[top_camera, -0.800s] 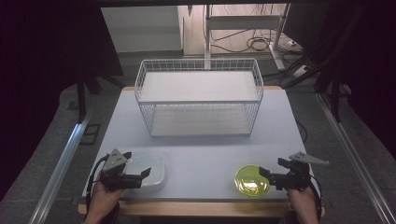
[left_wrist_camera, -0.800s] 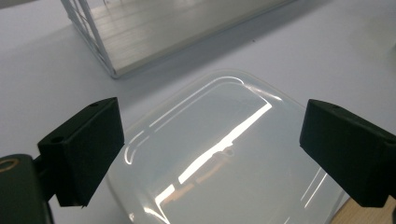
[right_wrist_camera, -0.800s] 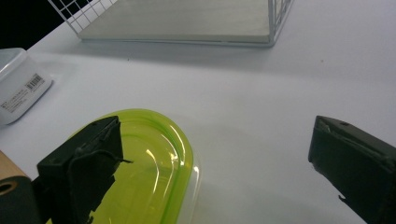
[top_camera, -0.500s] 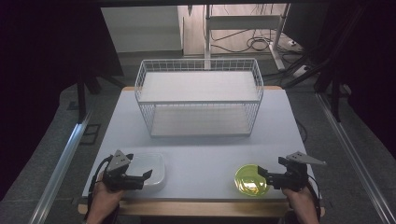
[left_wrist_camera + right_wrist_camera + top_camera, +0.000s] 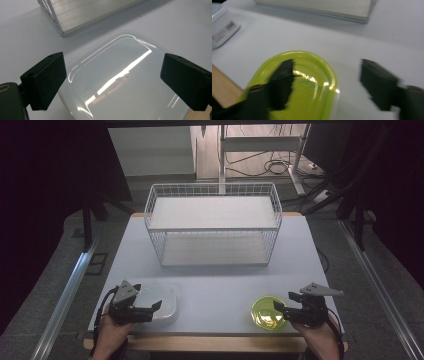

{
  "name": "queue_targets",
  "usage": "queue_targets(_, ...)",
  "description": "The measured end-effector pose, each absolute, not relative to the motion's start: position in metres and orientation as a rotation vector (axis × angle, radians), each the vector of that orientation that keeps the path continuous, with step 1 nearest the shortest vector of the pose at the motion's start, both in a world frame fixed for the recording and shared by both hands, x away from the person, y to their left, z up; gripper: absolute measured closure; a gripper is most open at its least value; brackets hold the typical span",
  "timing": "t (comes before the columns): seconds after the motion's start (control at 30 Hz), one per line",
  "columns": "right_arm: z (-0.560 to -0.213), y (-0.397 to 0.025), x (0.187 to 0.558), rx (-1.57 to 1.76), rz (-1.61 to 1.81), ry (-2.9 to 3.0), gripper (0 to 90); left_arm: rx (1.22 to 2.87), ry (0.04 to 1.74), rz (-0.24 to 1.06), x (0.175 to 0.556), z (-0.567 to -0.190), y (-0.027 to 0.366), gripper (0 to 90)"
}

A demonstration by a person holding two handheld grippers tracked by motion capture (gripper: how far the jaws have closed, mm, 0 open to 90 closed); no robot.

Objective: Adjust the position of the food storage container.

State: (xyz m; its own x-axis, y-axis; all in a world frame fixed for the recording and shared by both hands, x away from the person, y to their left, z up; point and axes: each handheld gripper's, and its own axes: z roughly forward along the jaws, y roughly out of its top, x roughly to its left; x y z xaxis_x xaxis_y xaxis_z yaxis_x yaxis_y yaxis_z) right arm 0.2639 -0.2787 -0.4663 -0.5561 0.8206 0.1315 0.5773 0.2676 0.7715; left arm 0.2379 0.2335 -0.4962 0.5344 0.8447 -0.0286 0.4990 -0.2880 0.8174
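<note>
Both grippers sit near the table's [image 5: 215,285] front edge: left gripper [image 5: 150,307] spread over the white dish [image 5: 162,301], right gripper [image 5: 281,309] spread beside the green bowl [image 5: 265,312]; open table lies between them.

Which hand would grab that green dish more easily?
The right. Its gripper is open right at the green dish, one jaw over it. The left gripper sits across the table at the white dish.

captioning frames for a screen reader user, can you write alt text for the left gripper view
A translucent white rounded container lies on a pale table, seen between the two open black jaws of the left gripper. The corner of a white wire basket sits beyond it.
</note>
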Motion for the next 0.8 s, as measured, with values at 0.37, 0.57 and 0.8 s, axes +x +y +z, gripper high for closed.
queue_targets(0.37,-0.454,-0.243,0.230,0.930,1.190,2.517,89.8,1.929,1.109,0.530,0.238,-0.496,0.236,6.4)
queue_targets(0.57,-0.460,-0.229,0.216,0.839,1.165,2.633,89.8,1.931,1.112,0.532,0.238,-0.497,0.235,6.5)
queue_targets(0.8,-0.470,-0.231,0.219,0.866,1.109,2.686,89.8,1.936,1.113,0.531,0.238,-0.497,0.234,6.5)
